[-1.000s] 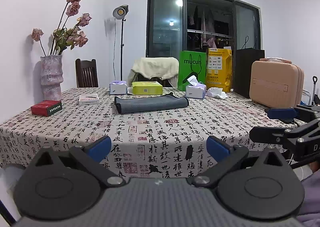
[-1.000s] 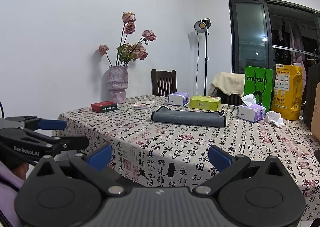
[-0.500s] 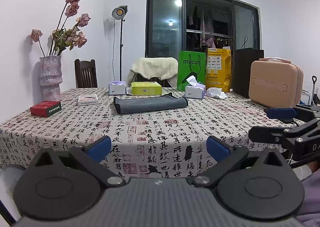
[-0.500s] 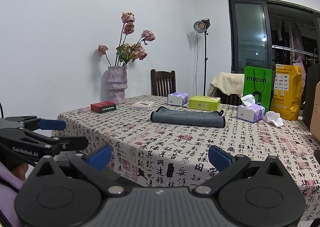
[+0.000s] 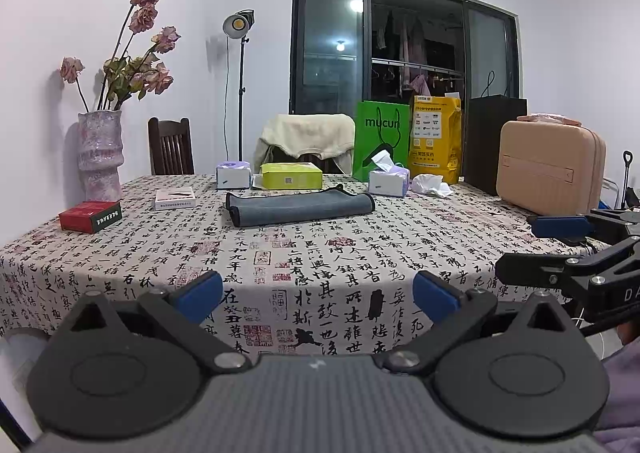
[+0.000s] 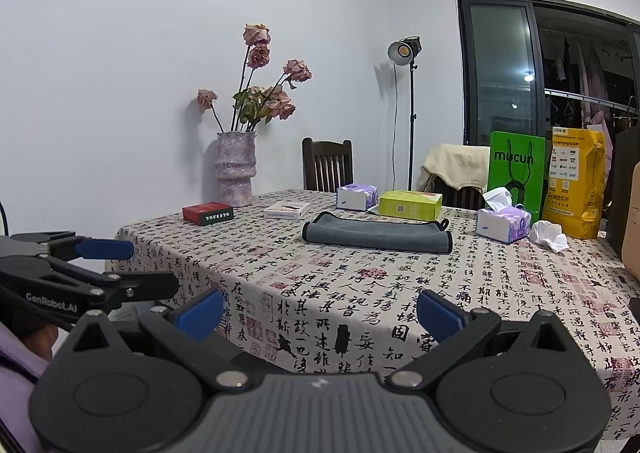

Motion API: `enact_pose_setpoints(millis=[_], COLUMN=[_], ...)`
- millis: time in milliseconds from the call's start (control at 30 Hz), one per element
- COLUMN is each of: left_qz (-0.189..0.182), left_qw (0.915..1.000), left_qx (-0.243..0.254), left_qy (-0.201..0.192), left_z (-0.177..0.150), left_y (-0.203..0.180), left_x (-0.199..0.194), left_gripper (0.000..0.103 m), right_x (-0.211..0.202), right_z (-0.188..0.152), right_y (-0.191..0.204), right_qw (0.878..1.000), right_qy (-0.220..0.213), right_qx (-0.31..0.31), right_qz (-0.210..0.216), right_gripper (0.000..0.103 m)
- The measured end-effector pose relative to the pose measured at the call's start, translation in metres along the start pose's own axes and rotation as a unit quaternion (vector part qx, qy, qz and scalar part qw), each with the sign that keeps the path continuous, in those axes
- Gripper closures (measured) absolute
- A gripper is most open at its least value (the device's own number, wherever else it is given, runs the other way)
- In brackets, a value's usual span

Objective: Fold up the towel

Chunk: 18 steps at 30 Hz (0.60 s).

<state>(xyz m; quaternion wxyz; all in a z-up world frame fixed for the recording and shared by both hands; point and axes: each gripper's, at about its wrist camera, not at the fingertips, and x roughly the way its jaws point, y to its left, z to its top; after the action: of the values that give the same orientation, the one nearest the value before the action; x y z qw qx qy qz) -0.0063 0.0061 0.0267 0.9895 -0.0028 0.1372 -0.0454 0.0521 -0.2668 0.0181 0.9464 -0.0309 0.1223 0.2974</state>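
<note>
The left gripper (image 5: pixel 318 293) is spread wide and holds nothing, poised off the near edge of the bench (image 5: pixel 320 253); the right gripper (image 6: pixel 320 313) is likewise wide and empty, at the same edge. Well beyond both, toward the far side of the bench, lies the towel (image 5: pixel 298 207), a grey cloth with dark binding, already doubled into a long flat strip with a rounded fold along one side. It looks soft, light and limp, so it will likely sag and drag on the patterned cloth unless lifted at two points; the two end corners of the strip seem the best places to pinch, one per gripper. Just behind it sit a green box (image 5: pixel 291 176) and two tissue packs (image 5: pixel 233 175), near enough to be knocked. The left view shows a beige case (image 5: pixel 550 173) at the right of the bench, which the right view barely catches; the right view shows the towel's (image 6: pixel 376 235) small loop at its right end more clearly.
</note>
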Motion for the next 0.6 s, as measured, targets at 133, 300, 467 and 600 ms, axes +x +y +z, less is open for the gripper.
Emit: enact_pose_setpoints(millis=[133,300,467,600], left_qz=[0.001,0.001,0.002,0.003], left_qw=[1.0,1.0,1.0,1.0], left_qx=[0.0,-0.002,-0.002,-0.003], left_qy=[-0.001,0.0,-0.001,-0.001], left_z=[-0.0001,0.0002,0.0005,-0.0003], left_y=[-0.0002,-0.0007,-0.0003,0.002], left_x=[-0.0003,-0.0003,-0.0002,-0.0011], left_gripper=[0.0,0.0,0.0,0.0], right_x=[0.0002,0.0002,0.0001,0.0001], right_z=[0.0001,0.0,0.0,-0.0001], right_y=[0.0001,0.0005,0.0005,0.0005], right_qw=[1.0,1.0,1.0,1.0], right_qy=[0.0,0.0,-0.001,-0.001], right_qx=[0.0,0.0,0.0,0.0], right_qz=[0.0,0.0,0.0,0.0], right_gripper=[0.0,0.0,0.0,0.0])
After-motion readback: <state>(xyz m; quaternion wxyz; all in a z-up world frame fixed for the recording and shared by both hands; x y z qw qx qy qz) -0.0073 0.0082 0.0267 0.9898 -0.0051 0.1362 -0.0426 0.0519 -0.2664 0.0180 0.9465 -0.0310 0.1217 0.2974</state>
